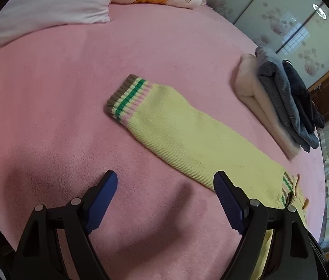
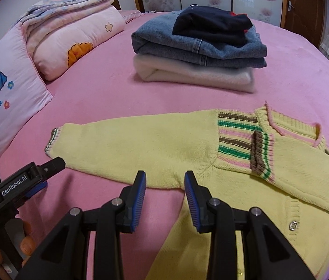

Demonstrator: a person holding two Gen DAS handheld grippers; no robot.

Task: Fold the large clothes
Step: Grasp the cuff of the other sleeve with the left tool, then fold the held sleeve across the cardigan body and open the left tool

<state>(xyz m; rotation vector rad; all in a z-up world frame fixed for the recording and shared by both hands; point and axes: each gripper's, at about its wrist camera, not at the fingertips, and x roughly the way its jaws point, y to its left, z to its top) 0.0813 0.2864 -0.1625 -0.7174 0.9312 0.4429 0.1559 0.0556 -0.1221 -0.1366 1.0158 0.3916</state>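
Note:
A yellow knit sweater [image 2: 211, 186] lies flat on the pink bed [image 2: 94, 88]. One sleeve [image 2: 129, 147] is stretched out to the left. The other sleeve [image 2: 304, 175] is folded across the striped chest. In the left wrist view the outstretched sleeve [image 1: 187, 135] ends in a striped cuff [image 1: 127, 98]. My left gripper [image 1: 165, 179] is open wide just above the sheet, beside the sleeve's near edge, with nothing between its fingers. It also shows at the lower left as the left gripper [image 2: 52, 166], held by a hand [image 2: 25, 240]. My right gripper [image 2: 164, 177] hovers partly open over the sweater's armpit.
A stack of folded clothes [image 2: 199, 53], white, denim and dark, sits beyond the sweater; the same stack [image 1: 281, 102] appears at the bed's right edge. A pillow [image 2: 8, 98] and a folded quilt [image 2: 71, 37] lie at the left. Wardrobe doors [image 1: 292, 23] stand behind.

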